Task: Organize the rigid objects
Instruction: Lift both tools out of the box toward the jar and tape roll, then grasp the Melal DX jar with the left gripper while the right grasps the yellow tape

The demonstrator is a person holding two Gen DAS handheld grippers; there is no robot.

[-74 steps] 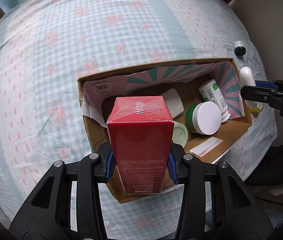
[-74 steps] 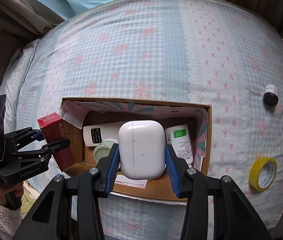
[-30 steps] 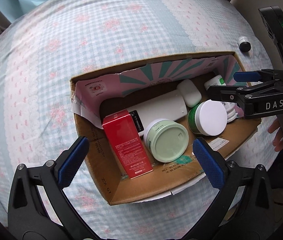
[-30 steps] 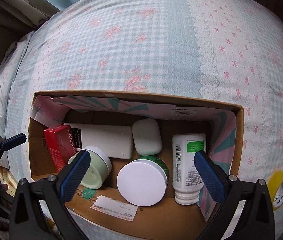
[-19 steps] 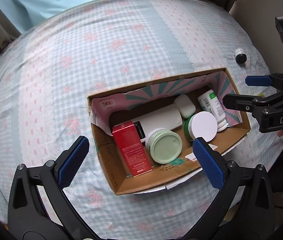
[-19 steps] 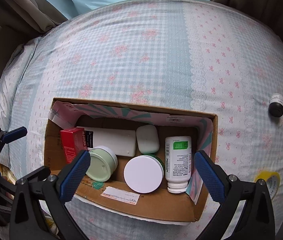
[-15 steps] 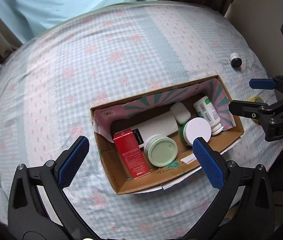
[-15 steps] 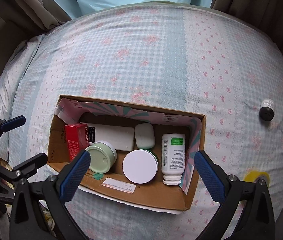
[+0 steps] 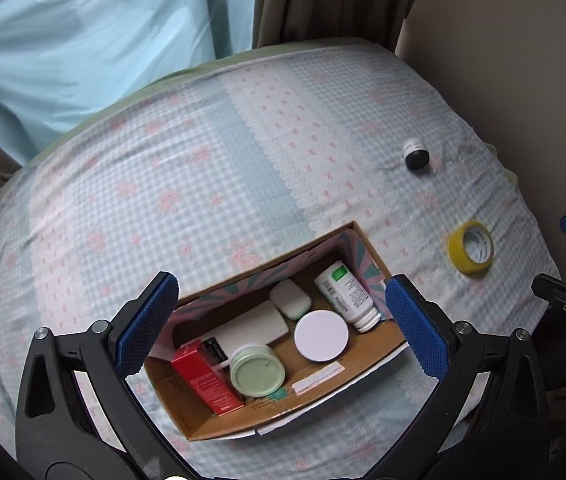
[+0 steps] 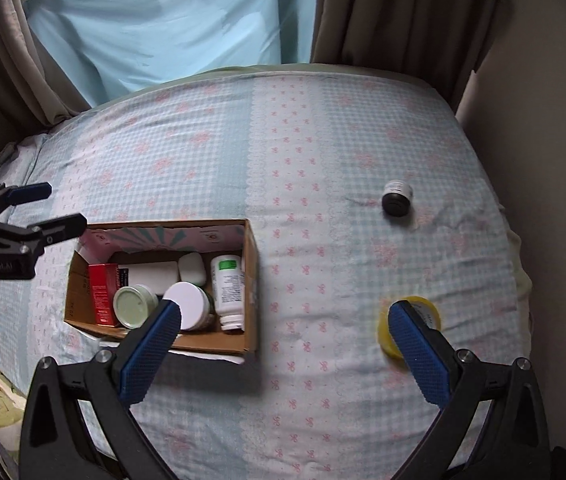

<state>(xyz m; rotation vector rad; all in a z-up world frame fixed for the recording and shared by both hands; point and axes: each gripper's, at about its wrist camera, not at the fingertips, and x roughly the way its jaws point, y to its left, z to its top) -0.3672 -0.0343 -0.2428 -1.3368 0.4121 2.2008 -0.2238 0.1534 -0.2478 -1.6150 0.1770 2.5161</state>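
An open cardboard box (image 9: 243, 416) (image 10: 251, 280) lies on the bed. In it are a red carton (image 9: 207, 384) (image 10: 103, 292), a green-lidded jar (image 9: 257, 370), a white-lidded jar (image 9: 321, 335), a white earbud case (image 9: 290, 299) (image 10: 191, 268), a green-labelled bottle (image 9: 347, 294) and a long white bottle (image 9: 251, 322). My left gripper (image 9: 279, 280) (image 10: 55, 208) hangs open and empty above the box. My right gripper (image 10: 285, 308) (image 9: 563, 258) is open and empty over the sheet right of the box. A yellow tape roll (image 9: 471, 246) (image 10: 383, 332) shows partly behind its right finger.
A small black-capped vial (image 9: 416, 154) (image 10: 397, 198) lies on the checked sheet (image 10: 307, 160), far right of the box. Brown curtains (image 10: 395, 16) and a pale blue drape (image 10: 163, 20) hang behind the bed. A beige wall (image 10: 543, 120) runs along the right side.
The left gripper let go of the red carton and the right one the earbud case; both now lie in the box. Both grippers rose and drew back, the right one shifting rightward.
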